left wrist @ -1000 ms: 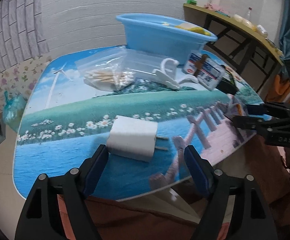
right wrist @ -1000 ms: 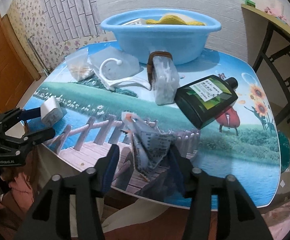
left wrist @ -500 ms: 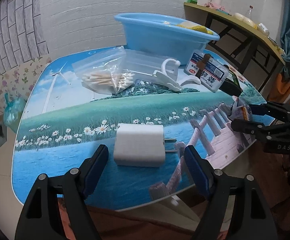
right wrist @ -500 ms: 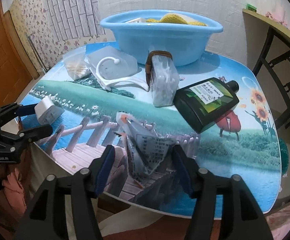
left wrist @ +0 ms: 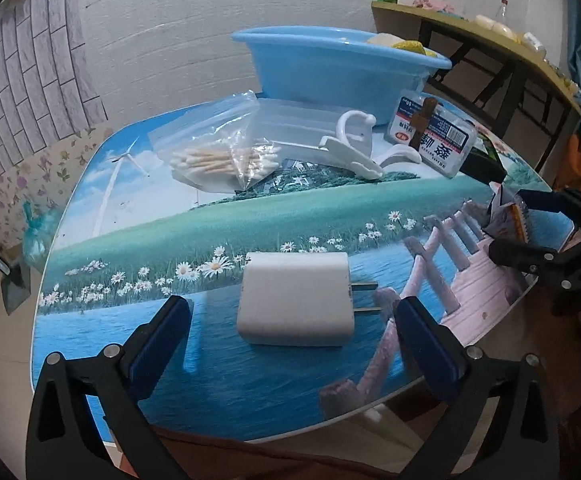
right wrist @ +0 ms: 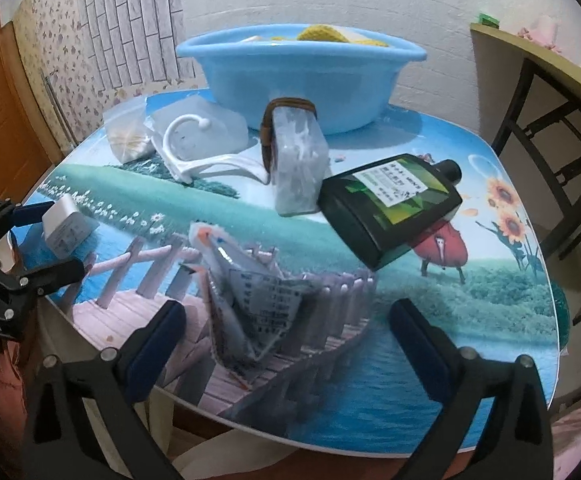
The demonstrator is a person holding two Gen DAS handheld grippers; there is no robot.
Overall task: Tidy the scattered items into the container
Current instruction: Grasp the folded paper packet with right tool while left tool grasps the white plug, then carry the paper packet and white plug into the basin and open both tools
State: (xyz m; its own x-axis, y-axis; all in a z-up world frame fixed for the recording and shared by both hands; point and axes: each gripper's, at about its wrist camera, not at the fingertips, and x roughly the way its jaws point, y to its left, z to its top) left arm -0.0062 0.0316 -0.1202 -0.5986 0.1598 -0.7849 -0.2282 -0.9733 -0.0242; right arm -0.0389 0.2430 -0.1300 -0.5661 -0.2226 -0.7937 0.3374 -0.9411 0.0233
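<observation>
A white plug adapter (left wrist: 296,298) lies on the picture-printed table (left wrist: 194,220), just ahead of my left gripper (left wrist: 290,320), whose jaws are opening and stand wide with the adapter untouched between the tips. A crumpled printed packet (right wrist: 250,288) lies between the fingers of my right gripper (right wrist: 286,328), whose jaws are opening too, pads clear of it. The blue basin (right wrist: 302,76) stands at the back with a yellow thing inside. A bag of cotton swabs (left wrist: 218,156), a white hook (right wrist: 194,152), a clear box with a brown strap (right wrist: 296,160) and a dark bottle (right wrist: 390,208) lie in front of it.
A wooden side table (left wrist: 490,48) with small items stands to the right, close to the table's corner. A brick-pattern wall (left wrist: 170,32) runs behind the basin. The table's front edge (right wrist: 290,436) is right under both grippers, with a person's reddish clothing below.
Both grippers' jaws have spread much wider. The adapter and the packet now lie free between the fingers. Both views have crept slightly forward over the table.
</observation>
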